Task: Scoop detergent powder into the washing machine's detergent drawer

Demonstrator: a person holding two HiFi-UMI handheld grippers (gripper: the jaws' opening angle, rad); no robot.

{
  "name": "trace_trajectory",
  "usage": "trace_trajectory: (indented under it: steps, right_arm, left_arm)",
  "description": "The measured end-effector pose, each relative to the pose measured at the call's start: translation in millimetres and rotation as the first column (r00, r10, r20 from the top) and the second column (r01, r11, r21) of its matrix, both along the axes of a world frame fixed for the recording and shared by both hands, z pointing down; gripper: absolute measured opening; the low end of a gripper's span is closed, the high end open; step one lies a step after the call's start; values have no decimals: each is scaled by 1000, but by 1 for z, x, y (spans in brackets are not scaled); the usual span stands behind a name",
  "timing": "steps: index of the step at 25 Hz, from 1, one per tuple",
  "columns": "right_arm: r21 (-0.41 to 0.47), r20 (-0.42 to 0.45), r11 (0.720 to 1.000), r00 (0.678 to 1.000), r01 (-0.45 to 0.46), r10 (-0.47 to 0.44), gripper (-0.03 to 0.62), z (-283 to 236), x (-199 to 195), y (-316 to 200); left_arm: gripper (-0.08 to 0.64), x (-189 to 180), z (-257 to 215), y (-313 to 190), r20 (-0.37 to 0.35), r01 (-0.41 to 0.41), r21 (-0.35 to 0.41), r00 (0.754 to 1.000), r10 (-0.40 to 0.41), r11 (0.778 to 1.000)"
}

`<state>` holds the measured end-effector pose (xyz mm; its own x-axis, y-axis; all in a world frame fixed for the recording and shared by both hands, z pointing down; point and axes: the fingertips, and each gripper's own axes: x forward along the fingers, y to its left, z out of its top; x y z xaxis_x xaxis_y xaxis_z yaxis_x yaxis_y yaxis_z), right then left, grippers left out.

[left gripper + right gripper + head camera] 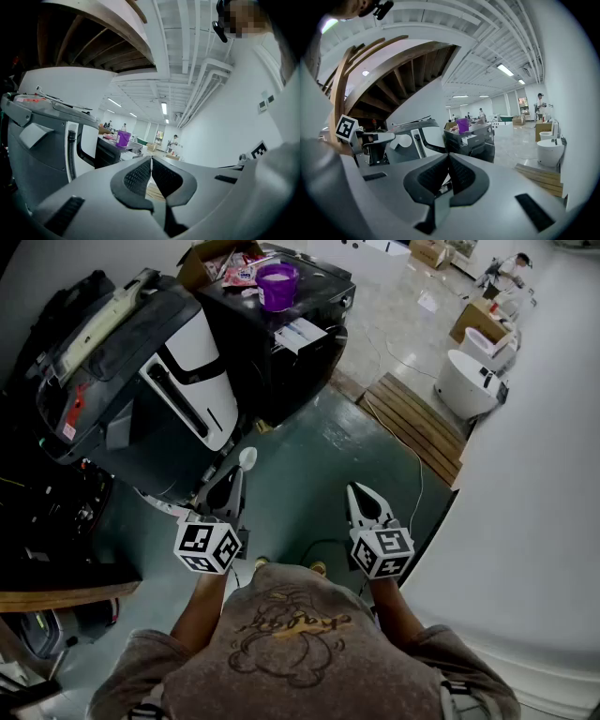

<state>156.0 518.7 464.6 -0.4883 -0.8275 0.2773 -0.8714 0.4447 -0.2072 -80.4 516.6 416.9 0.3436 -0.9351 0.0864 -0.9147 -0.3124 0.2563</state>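
Note:
A grey washing machine point(141, 381) stands tilted at the left, and a black one point(272, 334) stands behind it. On the black machine's top is a purple tub point(277, 285), also seen in the left gripper view point(123, 138) and the right gripper view point(462, 125). My left gripper point(234, 474) is shut on the handle of a white scoop point(247, 457), whose round bowl sticks out past the jaws close to the grey machine's front. The scoop's bowl point(404, 140) shows in the right gripper view too. My right gripper point(359, 491) is shut with nothing in it, over the floor. No detergent drawer shows.
An open cardboard box point(211, 259) with packets sits beside the purple tub. A wooden pallet point(417, 423), a thin floor cable point(412, 460), white round tubs point(464, 381) and cardboard boxes point(478, 320) lie to the right. A white wall point(534, 521) runs close on the right.

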Motion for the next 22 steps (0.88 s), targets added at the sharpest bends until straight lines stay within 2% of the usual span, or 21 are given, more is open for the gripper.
trace_trajectory:
  steps: [6, 15, 22]
  right_arm:
    - [-2, 20, 1000, 1000, -11, 11, -2, 1, -21, -2]
    - [4, 26, 995, 995, -97, 97, -2, 16, -74, 12]
    - [-1, 17, 993, 993, -117, 117, -2, 14, -91, 5]
  left_arm:
    - [25, -17, -1, -6, -3, -30, 4, 1000, 30, 1000]
    - [25, -62, 2, -14, 6, -108, 42, 994, 108, 993]
    - [25, -87, 0, -23, 2, -112, 52, 994, 112, 992]
